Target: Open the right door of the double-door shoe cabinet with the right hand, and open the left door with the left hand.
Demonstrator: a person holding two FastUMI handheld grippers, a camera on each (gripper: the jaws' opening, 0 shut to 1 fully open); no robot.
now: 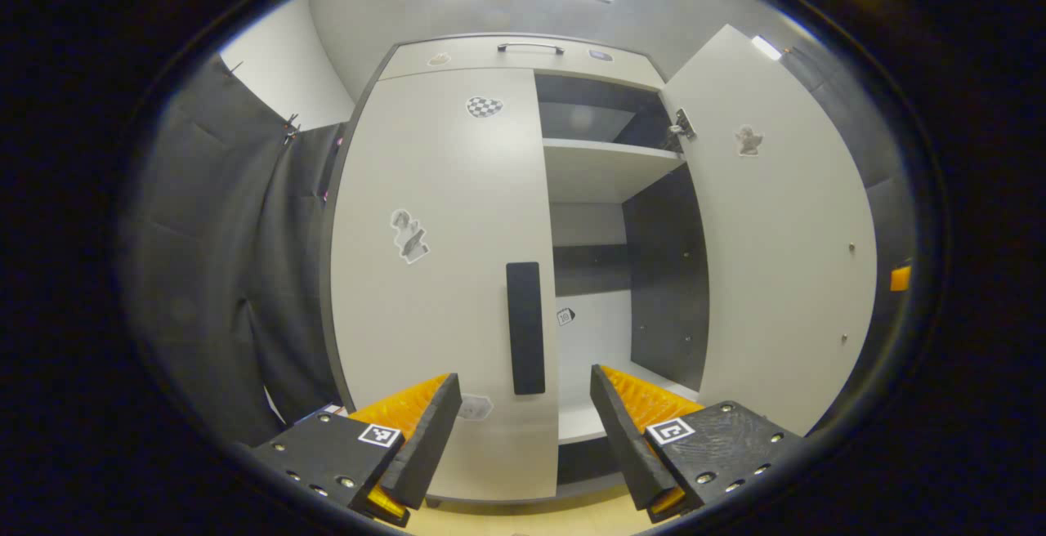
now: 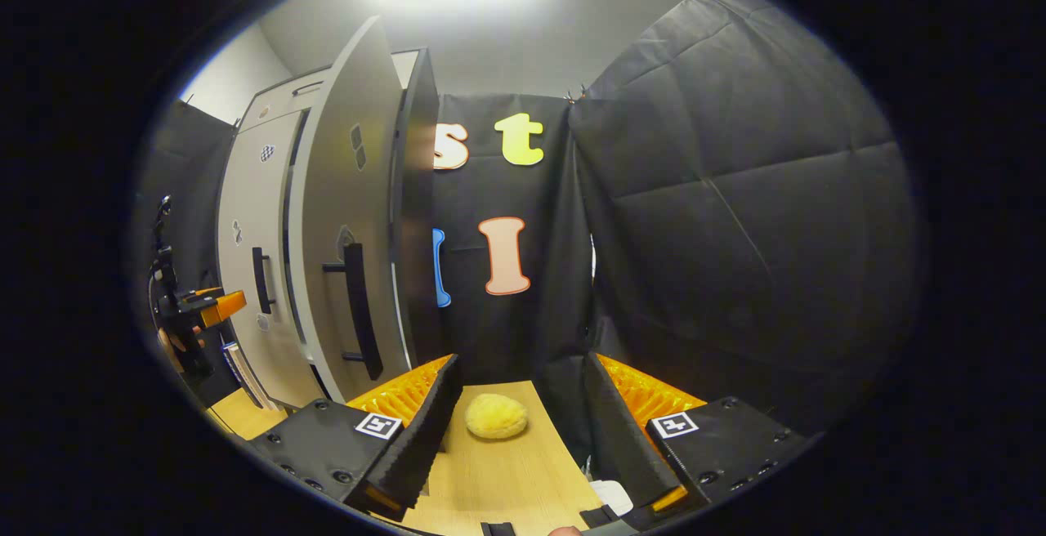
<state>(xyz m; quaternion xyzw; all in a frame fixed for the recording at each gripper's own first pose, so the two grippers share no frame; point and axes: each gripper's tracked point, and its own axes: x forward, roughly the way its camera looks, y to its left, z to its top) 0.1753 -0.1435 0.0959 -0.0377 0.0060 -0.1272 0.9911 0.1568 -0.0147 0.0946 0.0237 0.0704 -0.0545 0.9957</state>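
One shoe cabinet (image 1: 458, 274) with two doors (one swung open), two dark door handles (image 2: 353, 307), and one yellow sponge (image 2: 496, 416).

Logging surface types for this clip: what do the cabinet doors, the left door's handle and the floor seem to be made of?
Left door and open right door: flat, pale grey panels with a soft matt sheen, probably laminated board. Handle: a black matt bar, plastic or coated metal; the look leaves it open. Floor: light wood-grain surface, likely laminate or veneer.
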